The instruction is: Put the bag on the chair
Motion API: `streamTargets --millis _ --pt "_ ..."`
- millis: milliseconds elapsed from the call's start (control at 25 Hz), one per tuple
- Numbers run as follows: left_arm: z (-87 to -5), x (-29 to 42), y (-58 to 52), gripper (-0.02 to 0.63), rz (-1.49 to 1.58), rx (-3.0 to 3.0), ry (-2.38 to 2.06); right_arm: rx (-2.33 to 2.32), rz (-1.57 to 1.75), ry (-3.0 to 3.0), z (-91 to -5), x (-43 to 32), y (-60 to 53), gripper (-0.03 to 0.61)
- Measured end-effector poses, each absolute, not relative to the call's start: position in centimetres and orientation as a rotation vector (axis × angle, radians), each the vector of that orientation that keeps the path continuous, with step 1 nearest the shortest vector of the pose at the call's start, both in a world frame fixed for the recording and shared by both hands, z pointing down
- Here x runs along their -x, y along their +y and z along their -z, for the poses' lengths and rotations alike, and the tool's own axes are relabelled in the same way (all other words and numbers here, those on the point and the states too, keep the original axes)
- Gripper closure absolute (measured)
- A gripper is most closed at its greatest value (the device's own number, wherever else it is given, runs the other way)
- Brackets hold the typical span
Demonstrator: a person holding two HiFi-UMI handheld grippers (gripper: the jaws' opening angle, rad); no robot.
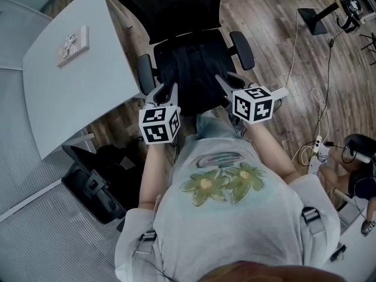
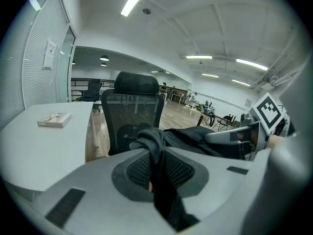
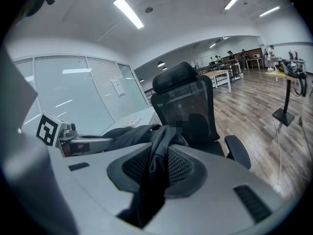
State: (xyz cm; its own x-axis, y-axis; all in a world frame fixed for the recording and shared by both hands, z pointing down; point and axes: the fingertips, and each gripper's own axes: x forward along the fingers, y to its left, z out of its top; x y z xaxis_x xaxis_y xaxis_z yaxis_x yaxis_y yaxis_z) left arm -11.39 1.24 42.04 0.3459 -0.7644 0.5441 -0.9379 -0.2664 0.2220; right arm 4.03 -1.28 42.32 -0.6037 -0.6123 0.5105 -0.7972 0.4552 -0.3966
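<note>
A black mesh office chair [image 1: 176, 7] stands straight ahead, its seat facing me. A black fabric bag [image 1: 191, 72] hangs stretched between both grippers, just over the seat; whether it touches the seat I cannot tell. My left gripper [image 1: 166, 91] is shut on the bag's left edge, and dark cloth [image 2: 159, 146] is pinched between its pads. My right gripper [image 1: 226, 82] is shut on the bag's right edge, where the fabric [image 3: 159, 141] drapes down between the jaws. The chair back [image 2: 132, 111] rises behind the bag, and in the right gripper view the chair [image 3: 188, 106] stands just beyond it.
A grey table [image 1: 76, 81] stands left of the chair with a small book [image 1: 73, 44] on it. Dark gear [image 1: 97, 184] lies on the floor under the table. Cables and a power strip [image 1: 317, 151] run at the right, beyond them a stand base [image 1: 314, 19].
</note>
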Motion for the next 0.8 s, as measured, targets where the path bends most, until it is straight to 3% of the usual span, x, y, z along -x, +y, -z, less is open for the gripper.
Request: streamTargets --millis 800 --pt "-42.9 12.5 -9.1 0.548 -0.451 -2.095 -1.483 -1.223 -0.905 -2.392 -42.9 -3.1 -11.7 0.494"
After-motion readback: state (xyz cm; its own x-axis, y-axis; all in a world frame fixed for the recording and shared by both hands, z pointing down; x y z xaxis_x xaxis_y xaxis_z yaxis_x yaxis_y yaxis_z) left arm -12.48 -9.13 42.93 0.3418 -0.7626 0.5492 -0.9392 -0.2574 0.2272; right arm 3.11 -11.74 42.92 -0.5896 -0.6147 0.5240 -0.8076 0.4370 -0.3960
